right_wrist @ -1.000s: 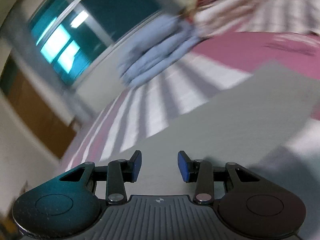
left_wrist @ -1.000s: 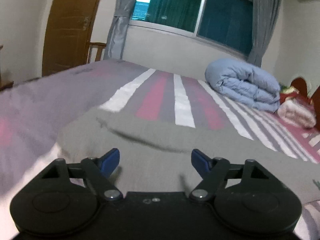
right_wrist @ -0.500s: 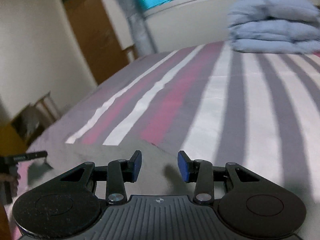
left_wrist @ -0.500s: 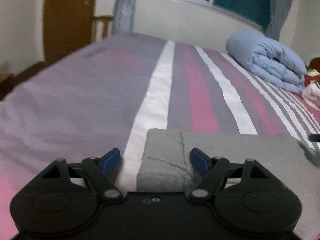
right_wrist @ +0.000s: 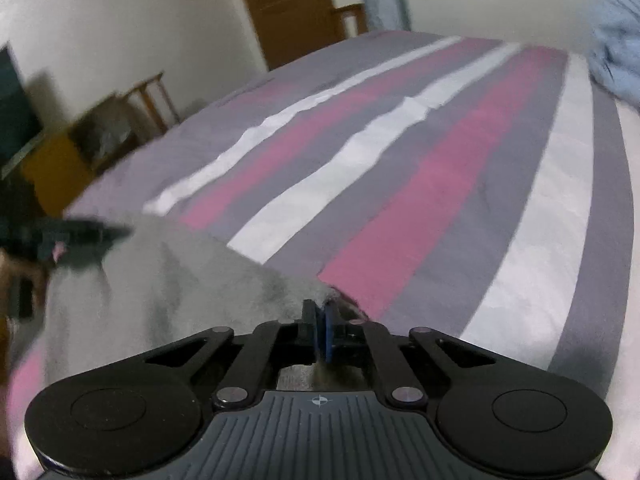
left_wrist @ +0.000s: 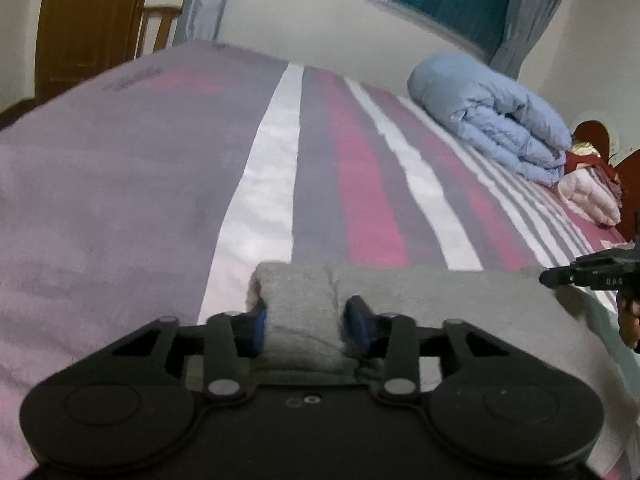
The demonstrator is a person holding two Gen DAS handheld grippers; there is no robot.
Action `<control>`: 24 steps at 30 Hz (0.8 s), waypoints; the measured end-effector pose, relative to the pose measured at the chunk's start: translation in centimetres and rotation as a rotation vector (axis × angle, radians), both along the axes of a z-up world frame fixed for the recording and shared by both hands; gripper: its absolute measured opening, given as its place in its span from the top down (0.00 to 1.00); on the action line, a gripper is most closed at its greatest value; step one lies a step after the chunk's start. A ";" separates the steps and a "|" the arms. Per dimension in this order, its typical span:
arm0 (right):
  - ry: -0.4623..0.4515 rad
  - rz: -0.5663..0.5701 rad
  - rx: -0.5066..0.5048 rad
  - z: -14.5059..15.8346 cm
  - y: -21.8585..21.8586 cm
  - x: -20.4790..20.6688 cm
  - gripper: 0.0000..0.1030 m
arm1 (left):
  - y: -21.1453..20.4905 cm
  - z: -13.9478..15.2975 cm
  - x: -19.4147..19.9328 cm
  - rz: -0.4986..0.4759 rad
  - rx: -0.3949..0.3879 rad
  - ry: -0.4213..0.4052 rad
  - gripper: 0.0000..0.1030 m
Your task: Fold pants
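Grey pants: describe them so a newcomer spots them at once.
Start at the striped bedspread covering the bed. At its near edge lie the grey pants, one end between the left gripper jaws. They are plain grey and flat, unlike the puffy blue duvet under the window.

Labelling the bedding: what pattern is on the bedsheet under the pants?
Lengthwise stripes of grey, pink and white on the striped fabric bedsheet; clearest in the right wrist view.

Grey pants (left_wrist: 420, 300), folded, flat on striped bedsheet (left_wrist: 276, 160)
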State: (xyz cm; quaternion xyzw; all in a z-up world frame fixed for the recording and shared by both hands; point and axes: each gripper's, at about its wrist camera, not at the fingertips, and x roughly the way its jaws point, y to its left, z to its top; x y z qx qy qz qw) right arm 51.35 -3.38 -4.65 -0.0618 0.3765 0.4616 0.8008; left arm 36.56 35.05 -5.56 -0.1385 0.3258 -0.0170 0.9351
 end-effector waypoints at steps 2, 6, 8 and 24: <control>-0.048 -0.038 0.019 1.1 -0.1 -0.3 0.98 | 0.0 0.6 -0.3 0.013 0.009 -0.021 0.79; -0.072 -0.121 0.035 0.9 -0.2 0.2 0.98 | -0.2 0.3 0.1 0.036 0.078 -0.019 0.87; -0.008 -0.108 -0.104 -2.3 1.4 0.5 0.98 | -0.1 -0.7 0.3 0.045 0.073 0.002 0.83; 0.024 -0.452 -0.044 -2.7 -17.8 -6.7 0.95 | -8.5 -0.4 -7.3 0.064 0.327 -0.034 0.39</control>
